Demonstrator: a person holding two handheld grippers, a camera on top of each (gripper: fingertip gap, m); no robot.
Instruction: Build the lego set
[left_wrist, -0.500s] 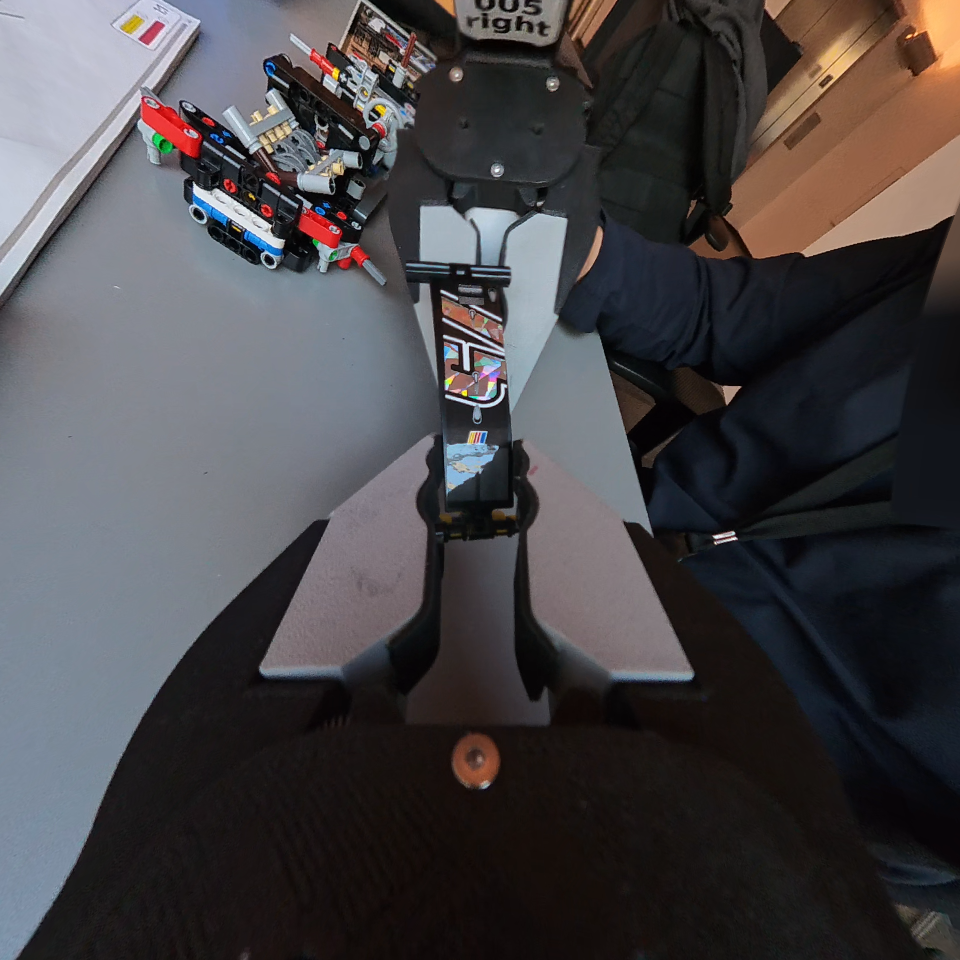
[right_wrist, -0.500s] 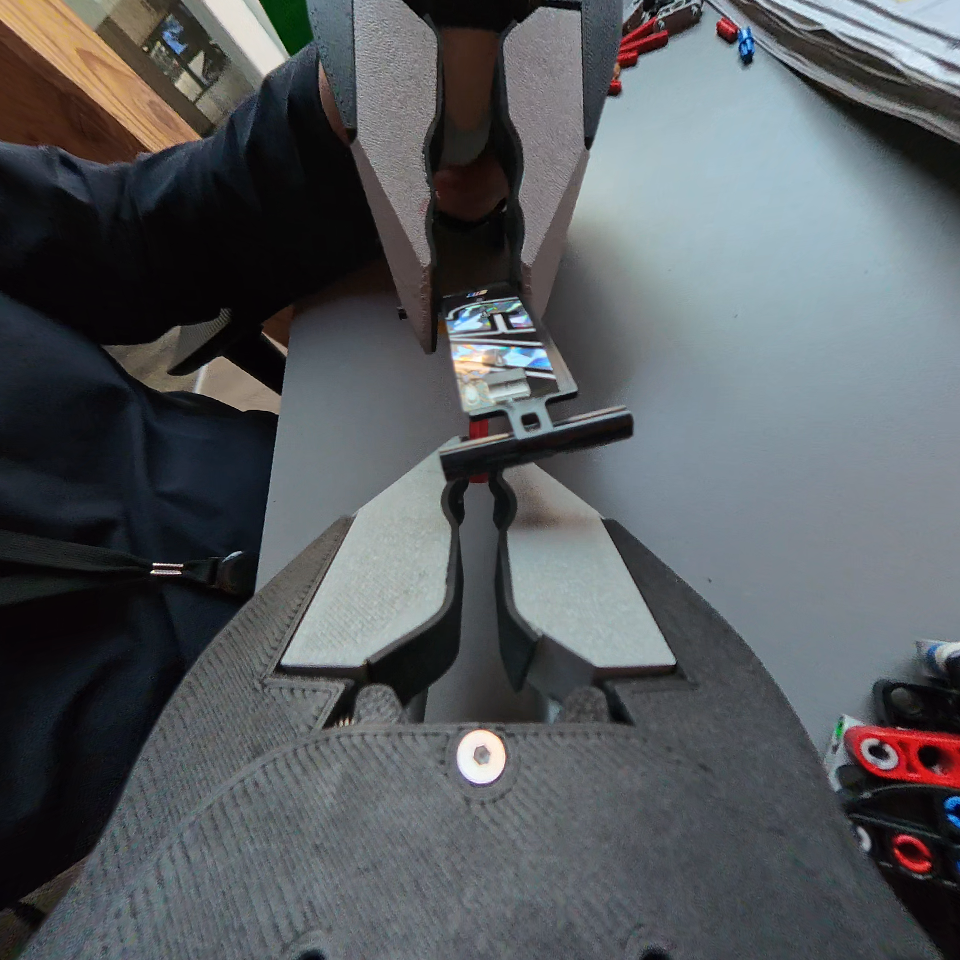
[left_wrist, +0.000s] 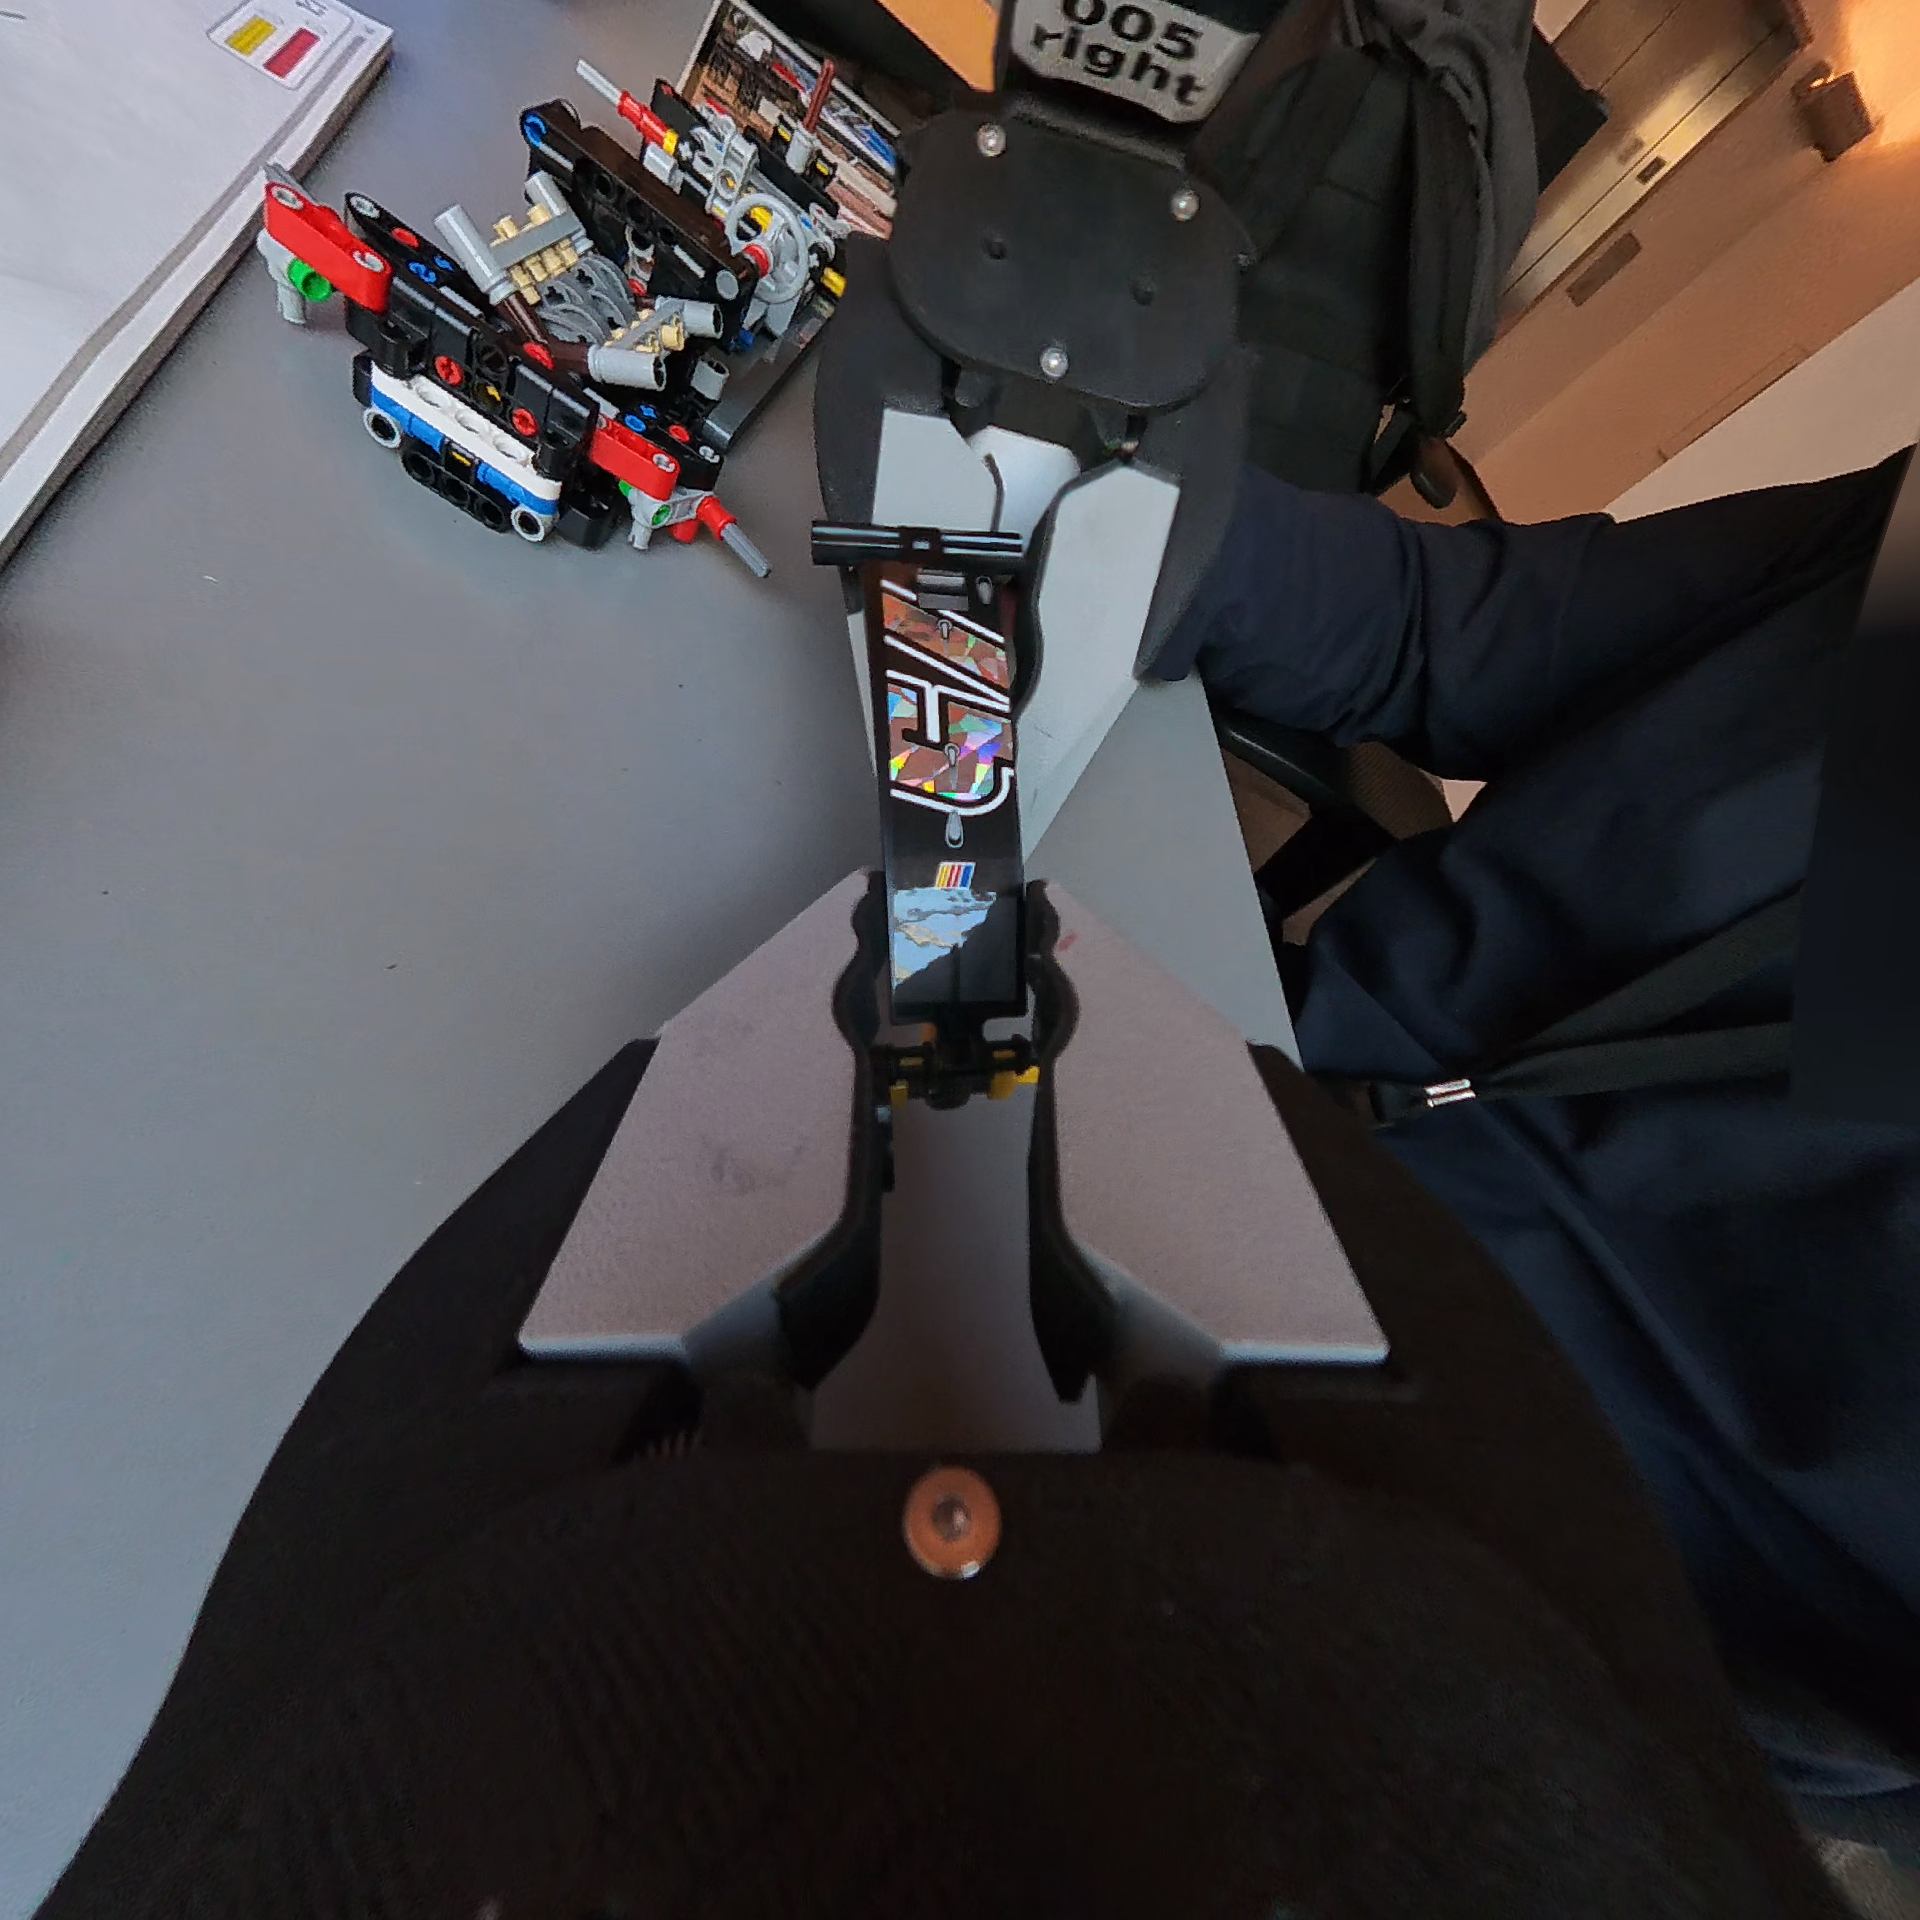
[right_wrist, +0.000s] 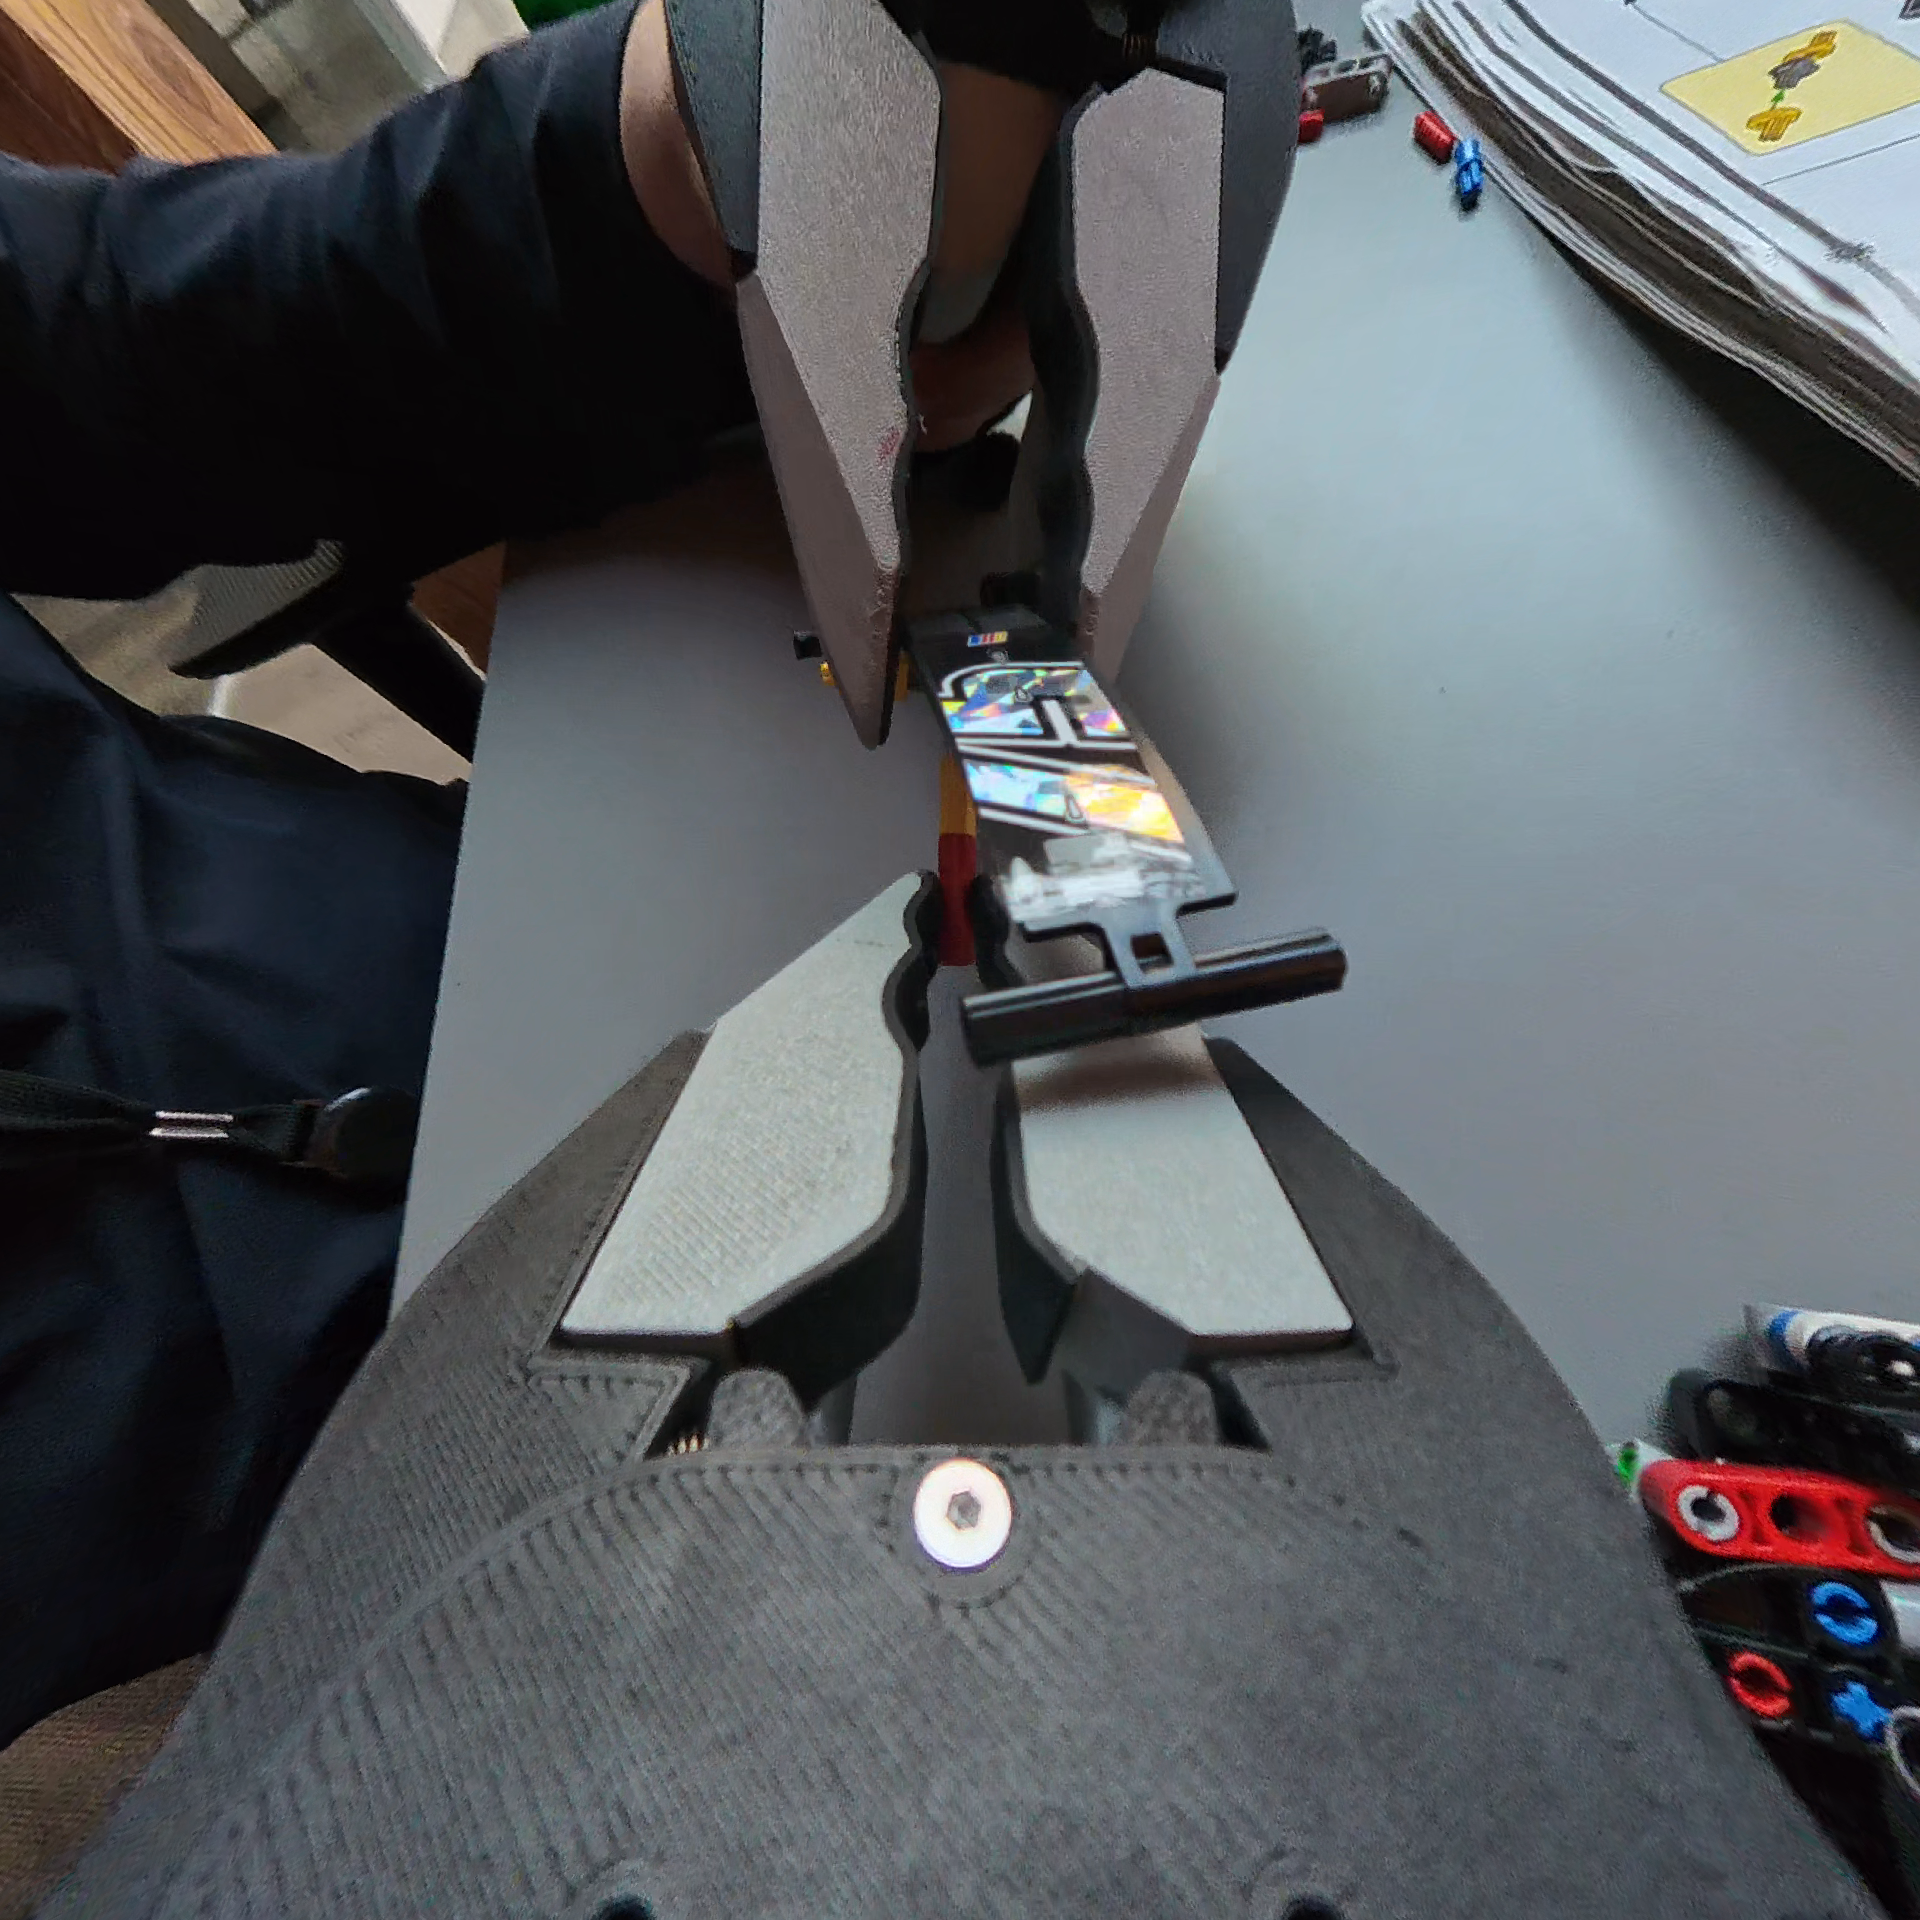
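My left gripper (left_wrist: 951, 914) is shut on the near end of a long black panel (left_wrist: 951, 748) with a holographic sticker; both pads press its edges. The panel's far end carries a black cross-bar (left_wrist: 914, 540). In the right wrist view the panel (right_wrist: 1081, 790) runs from the left gripper (right_wrist: 987, 655) towards me, its cross-bar (right_wrist: 1153, 987) lying over my right finger. My right gripper (right_wrist: 951, 914) is shut on a thin red axle (right_wrist: 954, 883) with a yellow section, beside and under the panel. The right gripper's fingers (left_wrist: 1101, 623) show behind the panel in the left wrist view.
A partly built brick model (left_wrist: 540, 343) stands on the grey table (left_wrist: 312, 831); it also shows at the lower right (right_wrist: 1787, 1538). An instruction booklet (right_wrist: 1714, 187) and small loose pins (right_wrist: 1449, 151) lie beyond. A person's dark sleeve (left_wrist: 1455, 644) is at the table edge. Only a small space, under 4 cm, lies between the two pairs of fingers.
The panel's cross-bar end has swung right and nearer in the right wrist view, baring more of the red and yellow axle. Both grippers keep their hold.
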